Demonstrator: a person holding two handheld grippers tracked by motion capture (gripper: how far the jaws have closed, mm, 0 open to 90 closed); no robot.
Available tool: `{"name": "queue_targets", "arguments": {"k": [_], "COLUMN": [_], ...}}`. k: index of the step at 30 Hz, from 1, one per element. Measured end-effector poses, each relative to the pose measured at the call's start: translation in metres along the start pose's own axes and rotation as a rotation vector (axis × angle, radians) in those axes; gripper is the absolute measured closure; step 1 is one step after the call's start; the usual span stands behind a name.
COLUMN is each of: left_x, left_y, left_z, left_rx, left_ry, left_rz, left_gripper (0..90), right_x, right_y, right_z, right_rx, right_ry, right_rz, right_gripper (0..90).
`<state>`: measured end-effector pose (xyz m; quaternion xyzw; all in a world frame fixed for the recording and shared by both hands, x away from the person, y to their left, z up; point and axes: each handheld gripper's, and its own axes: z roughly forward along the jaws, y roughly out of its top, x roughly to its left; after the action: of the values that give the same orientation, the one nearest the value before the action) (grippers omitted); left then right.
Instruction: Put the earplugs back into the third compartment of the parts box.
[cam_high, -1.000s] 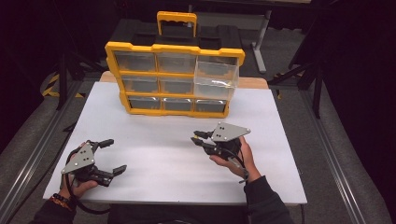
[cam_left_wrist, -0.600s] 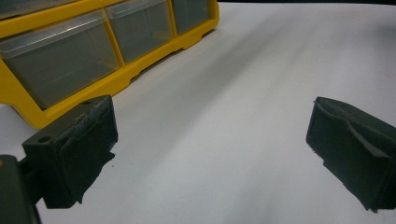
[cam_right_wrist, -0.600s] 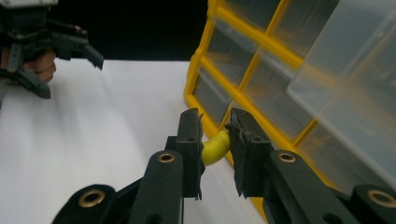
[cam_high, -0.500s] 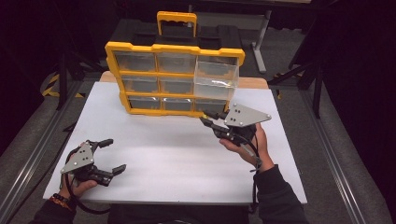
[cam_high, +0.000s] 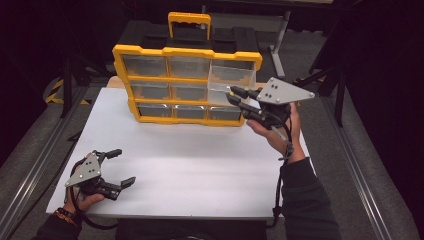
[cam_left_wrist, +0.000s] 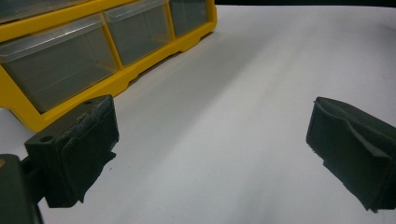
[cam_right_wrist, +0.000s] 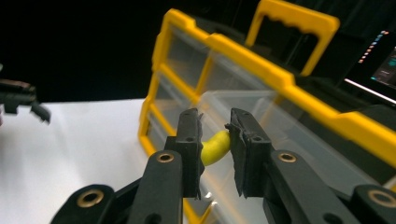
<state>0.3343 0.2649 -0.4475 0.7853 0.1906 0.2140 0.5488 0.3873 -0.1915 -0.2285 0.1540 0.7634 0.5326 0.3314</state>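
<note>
Pinched between the closed fingers (cam_right_wrist: 189, 140) of the right gripper (cam_high: 234, 95): a small yellow piece (cam_right_wrist: 215, 147), curved and soft-looking, held up in the air just in front of the pulled-out drawer (cam_high: 232, 75) at the upper right of the yellow organizer (cam_high: 185, 51). Gripped only along a short stretch, with one end poking out past the pads, so likely to pivot or squirm loose if squeezed unevenly or swung quickly. Likely to bounce off the clear rim rather than land inside if let go too early or too far forward of the drawer, then drop onto the white surface (cam_high: 200, 170) or roll under the organizer's lower edge. Worth watching the drawer too: sticking well out of its slot, hence easy to knock with a fingertip, push askew, or tip out altogether when approached from too low. Hard to judge depth through transparent plastic, which makes overshooting into the back wall or the yellow frame a real chance. No help at hand from the left gripper (cam_high: 125, 166), resting low at the near left corner of the surface with fingers wide apart and nothing between them, well away from the organizer and so unable to steady it against a shove.
</note>
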Motion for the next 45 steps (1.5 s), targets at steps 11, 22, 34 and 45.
{"name": "queue_targets", "arguments": {"k": [11,22,34,45], "left_x": [0.000,-0.001,-0.001,-0.001], "left_y": [0.000,-0.001,-0.001,-0.001], "left_z": [0.000,0.001,0.002,0.003], "left_rx": [0.007,0.013,0.022,0.027], "left_ry": [-0.006,-0.014,-0.016,-0.016], "left_rz": [0.004,0.004,0.007,0.010], "left_gripper": [3.4,3.4,3.5,3.6], "right_x": [-0.042,-0.063,-0.071,-0.049], "right_y": [0.007,-0.004,-0.012,-0.007], "right_z": [0.012,0.027,0.027,0.012], "right_rx": [0.063,0.116,0.100,0.051], "right_ry": [-0.115,-0.139,-0.179,-0.202], "right_rz": [0.050,0.113,0.184,0.104], "right_gripper": [73.9,72.5,56.9,41.8]}}
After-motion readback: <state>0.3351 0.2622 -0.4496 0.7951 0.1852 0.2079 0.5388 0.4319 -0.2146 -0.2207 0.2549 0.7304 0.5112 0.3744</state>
